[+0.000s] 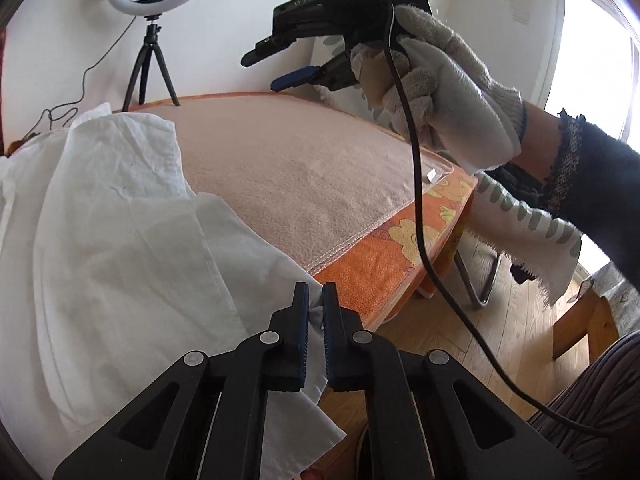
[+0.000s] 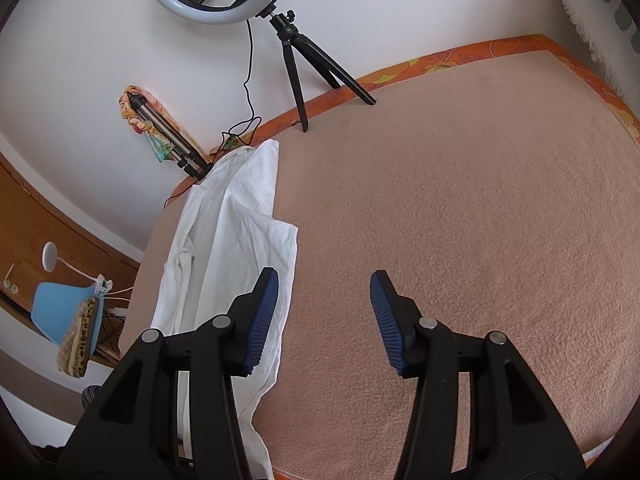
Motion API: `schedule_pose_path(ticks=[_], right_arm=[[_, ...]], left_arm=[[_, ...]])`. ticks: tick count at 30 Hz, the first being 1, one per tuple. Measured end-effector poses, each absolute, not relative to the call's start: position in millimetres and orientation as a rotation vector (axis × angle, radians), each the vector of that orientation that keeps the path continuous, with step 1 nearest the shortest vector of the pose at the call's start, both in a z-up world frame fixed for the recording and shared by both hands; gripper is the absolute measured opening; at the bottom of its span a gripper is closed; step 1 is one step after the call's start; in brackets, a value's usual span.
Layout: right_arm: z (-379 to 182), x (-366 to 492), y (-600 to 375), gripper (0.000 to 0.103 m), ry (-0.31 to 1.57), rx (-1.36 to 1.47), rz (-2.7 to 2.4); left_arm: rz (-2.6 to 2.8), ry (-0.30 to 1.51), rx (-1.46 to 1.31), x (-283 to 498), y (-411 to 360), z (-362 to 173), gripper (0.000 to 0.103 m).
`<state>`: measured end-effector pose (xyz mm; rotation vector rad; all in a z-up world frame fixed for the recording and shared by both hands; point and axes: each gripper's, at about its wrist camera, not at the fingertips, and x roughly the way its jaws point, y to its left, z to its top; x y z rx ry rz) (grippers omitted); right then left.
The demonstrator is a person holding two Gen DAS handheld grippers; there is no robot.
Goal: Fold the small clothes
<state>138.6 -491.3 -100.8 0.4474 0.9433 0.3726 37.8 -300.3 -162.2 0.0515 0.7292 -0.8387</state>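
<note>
A white garment (image 1: 112, 232) lies crumpled over the left side of the pink blanket (image 1: 304, 168) that covers the table. My left gripper (image 1: 316, 300) is shut on the garment's near corner at the table's front edge, with white cloth pinched between its blue pads. A gloved hand (image 1: 452, 96) holds my right gripper (image 1: 274, 66) up over the far side of the blanket, its jaws apart. In the right wrist view the right gripper (image 2: 325, 280) stands open above the bare blanket (image 2: 460, 208), just right of the garment (image 2: 228, 240). Nothing is between its fingers.
A ring light on a black tripod (image 2: 296, 64) stands at the table's far edge against the wall, with a folded tripod (image 2: 168, 136) beside it. A black cable (image 1: 416, 184) hangs from the right gripper. A white cloth with grey leaves (image 1: 532, 236) hangs right of the table over the wooden floor (image 1: 500, 332).
</note>
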Motion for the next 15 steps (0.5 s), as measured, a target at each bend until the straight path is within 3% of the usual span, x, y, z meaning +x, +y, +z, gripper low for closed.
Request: schedule_pose_path(ticks=[7,11,15], right_arm=[[-120.1,168.9,-470.2,0.051,0.969,0.454,0.411],[-131.4,190.8,-450.6,0.067,0.961,0.47,0.437],[-147.3,219.5,-429.4,0.068,0.987,0.496,0.441]], left_arm=[[-0.84,0.743,-0.074,31.1,-276.0,-144.8,0.005],[-0.845,0.751,-0.112,32.1,-273.4,-140.3,0.005],[-0.846,0.732,-0.114,28.6,-264.8,-132.4,0.005]])
